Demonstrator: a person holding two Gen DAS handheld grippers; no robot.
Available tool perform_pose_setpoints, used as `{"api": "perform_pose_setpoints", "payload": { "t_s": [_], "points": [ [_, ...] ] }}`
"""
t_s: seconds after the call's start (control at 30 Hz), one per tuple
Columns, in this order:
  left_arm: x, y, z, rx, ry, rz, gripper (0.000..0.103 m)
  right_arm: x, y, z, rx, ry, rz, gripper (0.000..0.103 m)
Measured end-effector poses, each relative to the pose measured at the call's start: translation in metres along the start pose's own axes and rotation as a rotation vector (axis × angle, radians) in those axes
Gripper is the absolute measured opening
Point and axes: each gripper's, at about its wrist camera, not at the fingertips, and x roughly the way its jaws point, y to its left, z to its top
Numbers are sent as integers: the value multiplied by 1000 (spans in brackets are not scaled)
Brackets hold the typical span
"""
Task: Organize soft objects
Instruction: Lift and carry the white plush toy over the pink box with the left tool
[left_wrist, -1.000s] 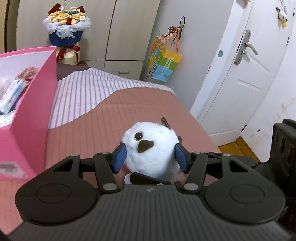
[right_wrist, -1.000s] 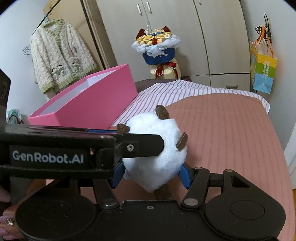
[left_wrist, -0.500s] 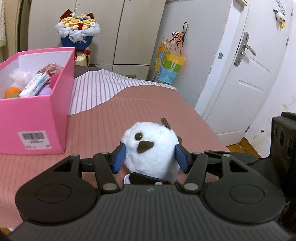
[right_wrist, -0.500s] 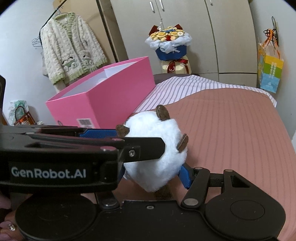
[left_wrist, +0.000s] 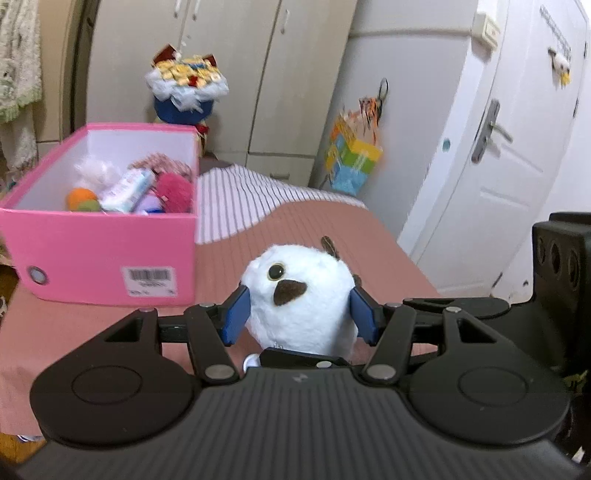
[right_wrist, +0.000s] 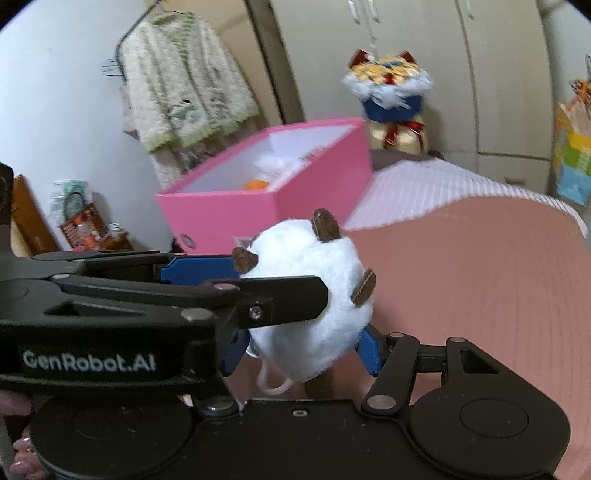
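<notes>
Transport step, by the look of it: round, fluffy white plush bird (left_wrist: 306, 295) with a brown beak and small brown felt wings, clamped in mid-air above the bed (left_wrist: 325, 229) and not yet in the open pink cardboard box (left_wrist: 92, 254). Left tool (left_wrist: 299, 314) partly closed, blue pads pressed into both flanks of the toy. Right tool (right_wrist: 303, 354) likewise partly closed, blue pads gripping the lower body from a crossing angle, beneath the left tool's arm. So 2 tools on 1 toy, held clear of the cover.

Box ahead and to the left in both views, well apart from the toy, loaded with several soft things: orange ball (left_wrist: 79, 197), magenta pompom (left_wrist: 173, 188), white fluff, pale packet.

Next move, as a judgement: carry over the near rim with height to spare, lower into whatever room is left among the contents, then spread both sets of jaws together so that neither drags the toy back out. Possible snag: thin white loop (right_wrist: 273, 384) dangling under the toy, liable to catch on the rim.

Surface: bed under a salmon-pink ribbed cover, with a white-and-grey striped sheet (left_wrist: 236, 199) beyond it, box standing on the cover.

Room: beige wardrobe doors (left_wrist: 229, 74) behind, blue-wrapped bouquet (left_wrist: 184, 88) in front of them, colourful paper gift bag (left_wrist: 351, 158) hanging on the wall, white door with a metal lever handle (left_wrist: 491, 129) to the right, cream knitted cardigan (right_wrist: 184, 81) on a hanger in the right wrist view. Background slightly blurred.
</notes>
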Motion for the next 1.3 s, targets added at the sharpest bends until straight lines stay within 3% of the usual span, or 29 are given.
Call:
{"api": "perform_pose_setpoints", "payload": {
  "t_s": [0.37, 0.83, 1.03, 1.3],
  "points": [
    [-47, 26, 23, 31, -151, 77, 57, 0, 47, 41, -101, -66, 89, 67],
    [-52, 75, 79, 39, -290, 147, 58, 31, 71, 104, -204, -152, 198, 70],
    [-36, 100, 105, 15, -302, 178, 58, 55, 77, 135, -286, -129, 243, 72],
    [-5, 140, 133, -53, -236, 164, 58, 96, 64, 177, -384, -121, 199, 61]
  ]
}}
